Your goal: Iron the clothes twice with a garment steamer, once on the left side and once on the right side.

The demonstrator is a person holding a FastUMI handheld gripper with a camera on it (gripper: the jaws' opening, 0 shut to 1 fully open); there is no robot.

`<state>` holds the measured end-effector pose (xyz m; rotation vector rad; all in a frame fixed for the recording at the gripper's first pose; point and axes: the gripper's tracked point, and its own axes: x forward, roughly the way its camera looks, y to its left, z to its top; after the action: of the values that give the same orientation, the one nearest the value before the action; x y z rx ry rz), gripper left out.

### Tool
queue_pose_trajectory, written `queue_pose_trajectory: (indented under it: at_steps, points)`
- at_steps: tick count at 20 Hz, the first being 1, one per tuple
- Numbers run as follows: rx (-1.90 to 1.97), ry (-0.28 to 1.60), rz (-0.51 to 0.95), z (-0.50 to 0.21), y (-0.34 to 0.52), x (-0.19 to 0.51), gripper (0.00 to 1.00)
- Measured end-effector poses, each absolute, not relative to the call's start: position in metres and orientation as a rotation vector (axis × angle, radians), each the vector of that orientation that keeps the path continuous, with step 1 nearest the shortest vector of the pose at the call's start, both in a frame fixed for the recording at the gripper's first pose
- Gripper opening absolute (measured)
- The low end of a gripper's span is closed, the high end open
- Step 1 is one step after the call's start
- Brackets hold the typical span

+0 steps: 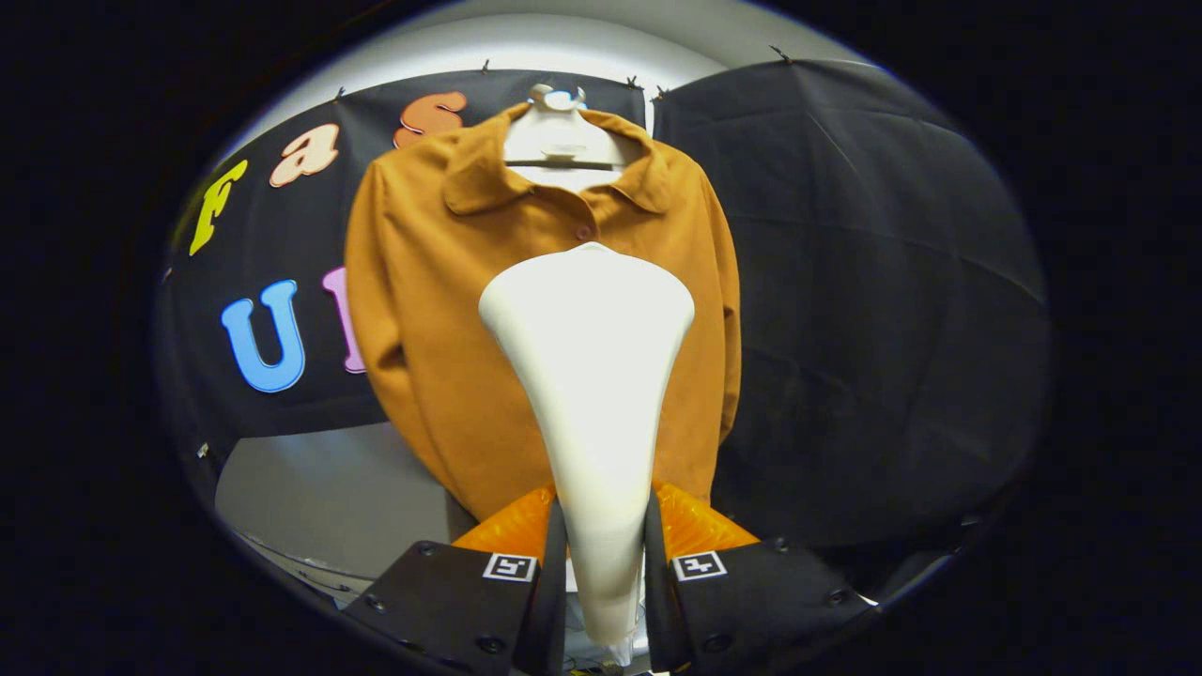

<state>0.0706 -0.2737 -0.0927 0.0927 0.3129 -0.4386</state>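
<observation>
Gripper (601, 554) fingers clamp smooth white plastic garment steamer (590, 376), its head before rust-brown collared shirt (423, 310) hanging beyond.

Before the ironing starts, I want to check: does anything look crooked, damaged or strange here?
Nothing stands out. The brown shirt hangs straight on its white hanger, collar even. The hand-held gripper is shut on the white garment steamer, held upright before the shirt.

I count one brown shirt (451, 310) on one hanger (562, 155), one white garment steamer (592, 394), and two fingers (526, 530) clamping it.
</observation>
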Motion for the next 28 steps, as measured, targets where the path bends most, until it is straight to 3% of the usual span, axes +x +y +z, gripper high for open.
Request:
queue_pose_trajectory:
  at_steps: [14, 28]
  points:
    - [0.037, 0.142, -0.120, -0.017, -0.043, 0.055, 0.38]
    - [0.048, 0.159, -0.061, -0.015, -0.018, 0.058, 0.38]
